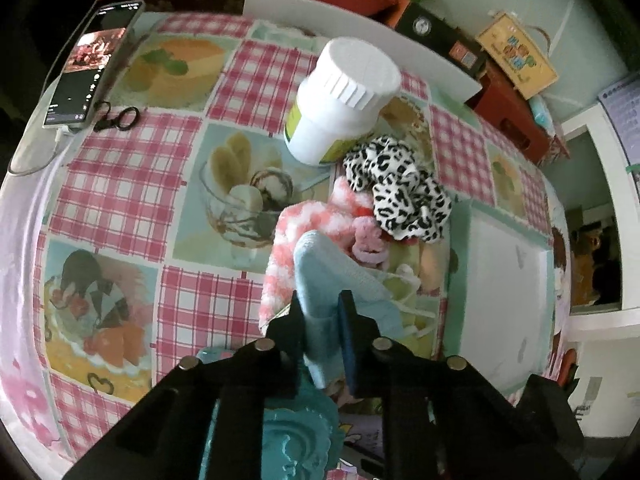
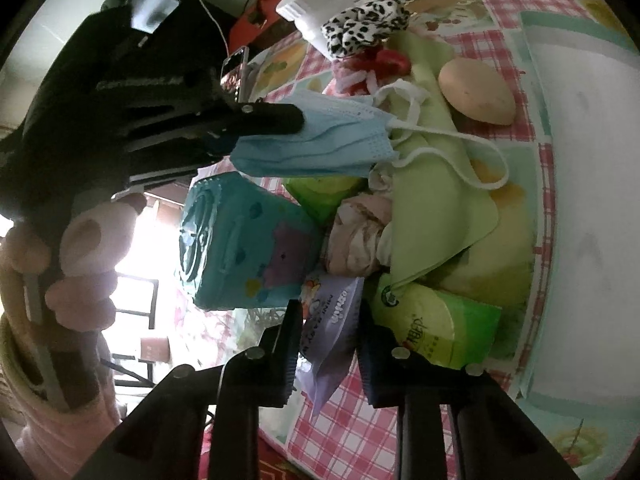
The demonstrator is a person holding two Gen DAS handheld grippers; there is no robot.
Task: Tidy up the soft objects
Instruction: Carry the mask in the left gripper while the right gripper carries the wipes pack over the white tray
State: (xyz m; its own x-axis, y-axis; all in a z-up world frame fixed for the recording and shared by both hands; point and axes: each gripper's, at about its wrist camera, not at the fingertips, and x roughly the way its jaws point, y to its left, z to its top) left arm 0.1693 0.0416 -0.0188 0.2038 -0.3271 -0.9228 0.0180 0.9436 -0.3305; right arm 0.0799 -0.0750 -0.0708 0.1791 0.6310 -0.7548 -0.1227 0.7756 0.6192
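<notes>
Mask (image 2: 316, 136), pale blue, pleated, folded, white ear loops

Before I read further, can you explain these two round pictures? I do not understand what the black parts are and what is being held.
No robot here: a person holds a two-finger gripper in each hand, with a wide-angle camera on each. One picture looks along the left gripper, shut on a blue face mask. The other looks along the right gripper, shut on a purple wipes packet; the person's hand also shows there. On the checked tablecloth lie a leopard-print scrunchie, a white bottle, a phone and a teal tissue pack.
</notes>
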